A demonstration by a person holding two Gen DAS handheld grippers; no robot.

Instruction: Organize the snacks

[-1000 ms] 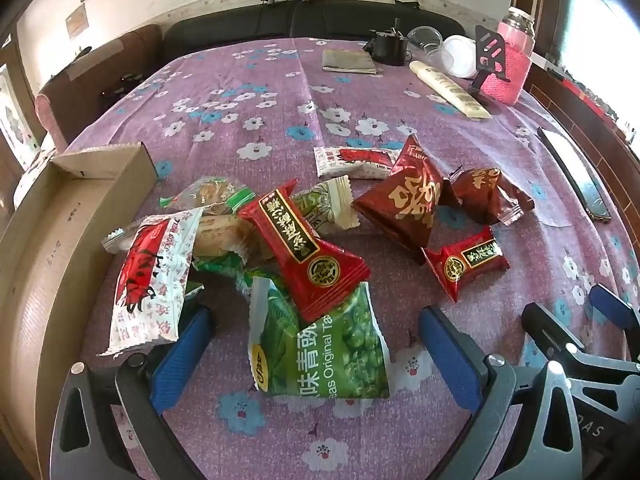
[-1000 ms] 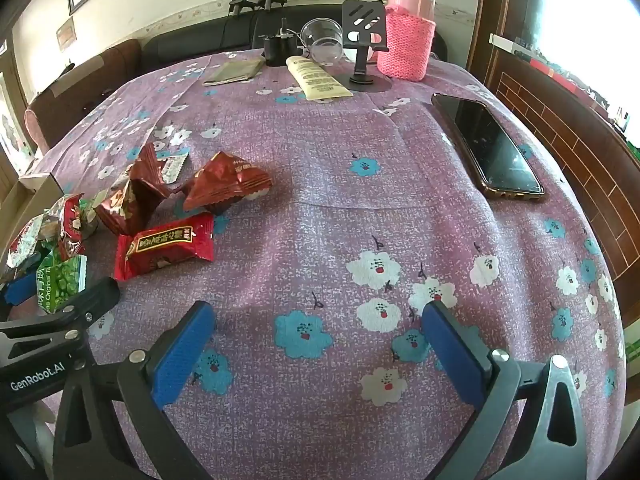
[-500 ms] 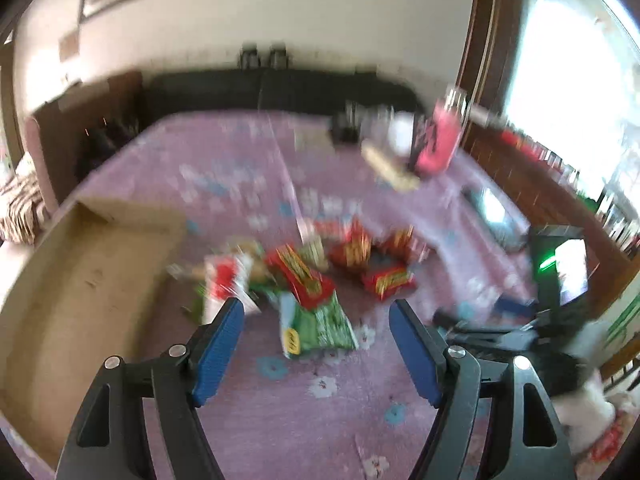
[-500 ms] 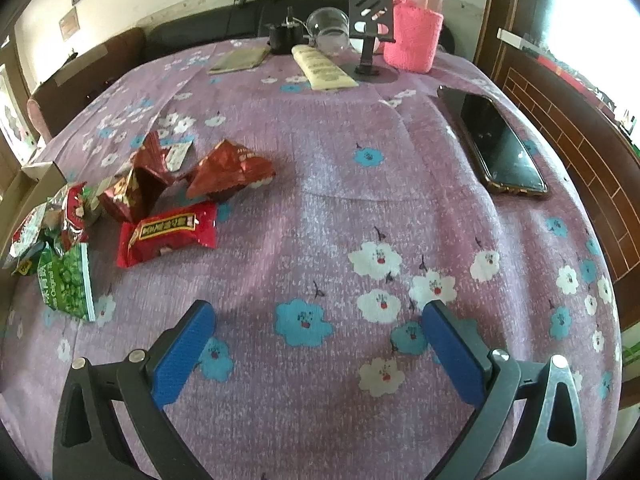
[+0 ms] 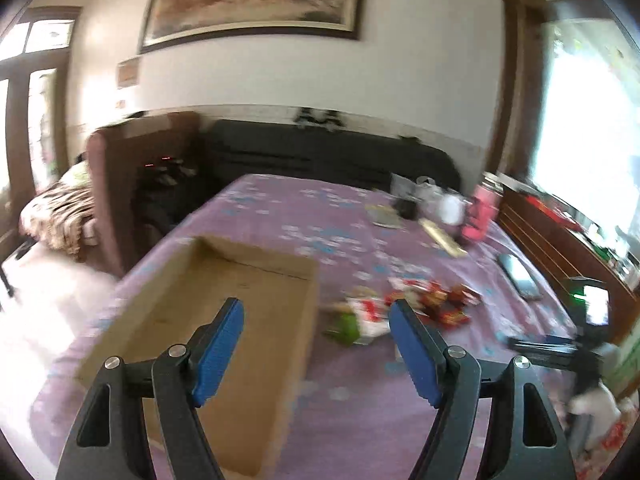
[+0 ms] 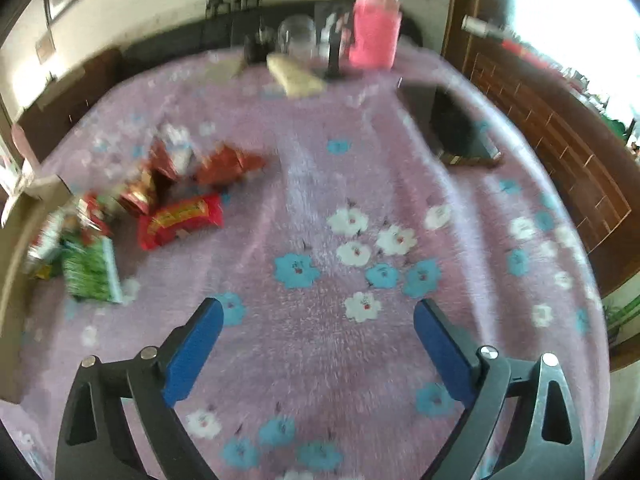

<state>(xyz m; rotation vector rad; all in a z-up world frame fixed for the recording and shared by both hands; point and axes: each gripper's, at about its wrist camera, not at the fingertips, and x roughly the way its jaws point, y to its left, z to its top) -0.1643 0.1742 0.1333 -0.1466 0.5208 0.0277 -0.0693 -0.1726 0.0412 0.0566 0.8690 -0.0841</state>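
Note:
A heap of snack packets (image 5: 404, 308) lies on the purple flowered tablecloth (image 5: 352, 400), right of an open cardboard box (image 5: 224, 320). In the right wrist view the heap includes a red packet (image 6: 180, 220), a green pea packet (image 6: 92, 272) and dark red packets (image 6: 228, 164). My left gripper (image 5: 316, 348) is open and empty, held high above the table near the box's right wall. My right gripper (image 6: 316, 352) is open and empty above bare cloth, right of the heap. Both views are blurred.
A pink bottle (image 6: 374, 36), a glass jar (image 6: 298, 34), a cream packet (image 6: 294, 76) and a phone stand (image 6: 334, 56) stand at the table's far end. A dark phone (image 6: 456, 128) lies at the right. A sofa (image 5: 320, 156) stands behind the table.
My left gripper has pulled far up and back from the snack heap and swung left over the box. My right gripper has risen a little and the view has gone blurred.

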